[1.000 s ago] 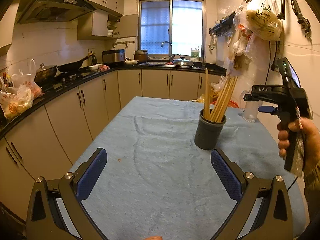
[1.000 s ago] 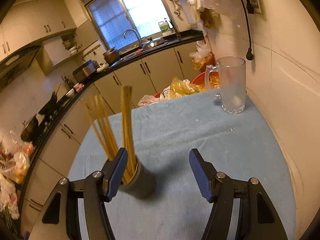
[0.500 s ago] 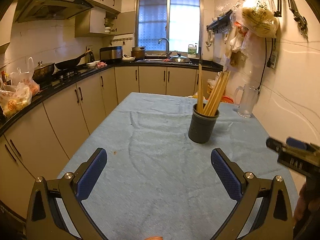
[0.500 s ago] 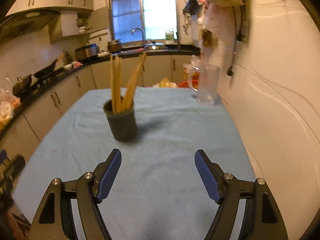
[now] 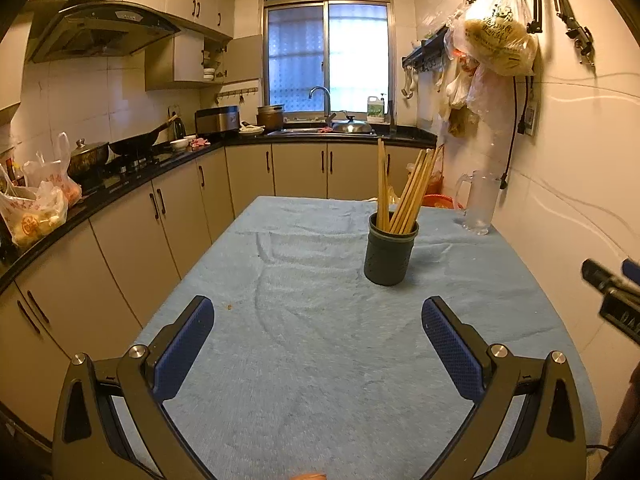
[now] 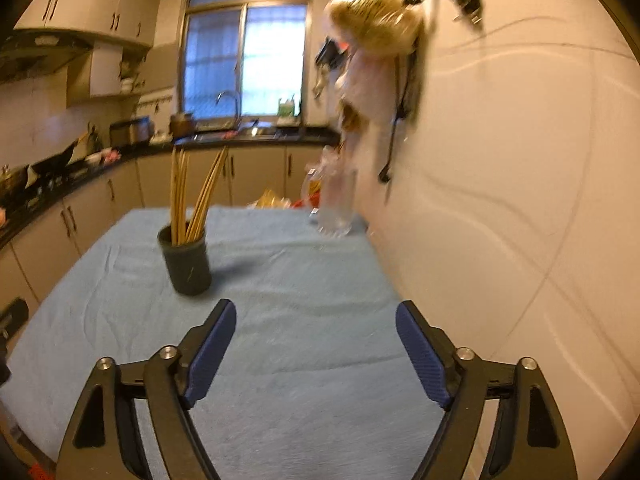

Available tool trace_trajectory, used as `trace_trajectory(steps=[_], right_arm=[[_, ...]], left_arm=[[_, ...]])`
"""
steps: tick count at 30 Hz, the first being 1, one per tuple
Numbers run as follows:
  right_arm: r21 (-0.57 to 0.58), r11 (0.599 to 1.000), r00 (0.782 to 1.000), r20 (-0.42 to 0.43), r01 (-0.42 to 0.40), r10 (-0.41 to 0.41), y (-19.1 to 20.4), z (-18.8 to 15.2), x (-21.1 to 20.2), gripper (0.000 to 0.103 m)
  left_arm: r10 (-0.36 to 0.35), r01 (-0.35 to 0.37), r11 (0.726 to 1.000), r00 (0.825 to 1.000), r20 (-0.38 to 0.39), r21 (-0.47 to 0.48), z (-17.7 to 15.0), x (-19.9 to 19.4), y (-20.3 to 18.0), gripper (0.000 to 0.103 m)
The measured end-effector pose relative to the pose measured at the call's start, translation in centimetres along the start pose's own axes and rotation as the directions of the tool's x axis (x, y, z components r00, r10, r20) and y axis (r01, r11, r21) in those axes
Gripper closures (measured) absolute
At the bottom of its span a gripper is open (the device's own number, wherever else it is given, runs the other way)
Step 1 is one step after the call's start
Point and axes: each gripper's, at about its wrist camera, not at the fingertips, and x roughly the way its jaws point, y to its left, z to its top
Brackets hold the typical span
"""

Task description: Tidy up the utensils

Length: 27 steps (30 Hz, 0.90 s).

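Chopsticks [image 5: 404, 192] all stand in holder [image 5: 388, 254] on counter [image 5: 320, 340]. Left gripper [image 5: 318, 338] and right gripper [image 6: 316, 344] both spread apart, empty. Looks finished; nothing loose to grab.

I can make out very little lettering from either wrist view. On the right gripper body [image 5: 618, 312], at the right edge of the left wrist view, there are pale letters that look like "DA", cut off by the frame edge; I cannot read the rest. The hanging bag [image 5: 498, 36] on the wall carries dark printed characters, too warped to read. The bags [image 5: 34, 216] on the left counter show red and orange print, also illegible to me. The bottle [image 5: 376, 109] by the window has a green label I cannot read. The right wrist view is blurred, nothing legible.
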Motion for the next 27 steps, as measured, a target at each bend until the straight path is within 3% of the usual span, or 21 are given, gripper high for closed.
trace_trajectory(steps=[6,18,27], right_arm=[[-0.015,0.999,0.999,0.03,0.032,-0.031,-0.2,-0.1,-1.6,0.013],[-0.026,0.997,0.996,-0.062,-0.067,0.065,2.1,-2.0,0.9,0.013],[-0.06,0.991,0.992,-0.056,-0.117,0.114,5.9,-2.1,3.2,0.013]], left_arm=[[-0.004,0.003,1.0,1.0,0.008,0.009,-0.1,-1.1,-0.4,0.0],[-0.005,0.005,1.0,0.999,-0.047,0.01,-0.8,0.0,-0.6,0.0],[-0.009,0.01,1.0,0.996,-0.092,0.006,-1.4,1.6,-0.5,0.0]])
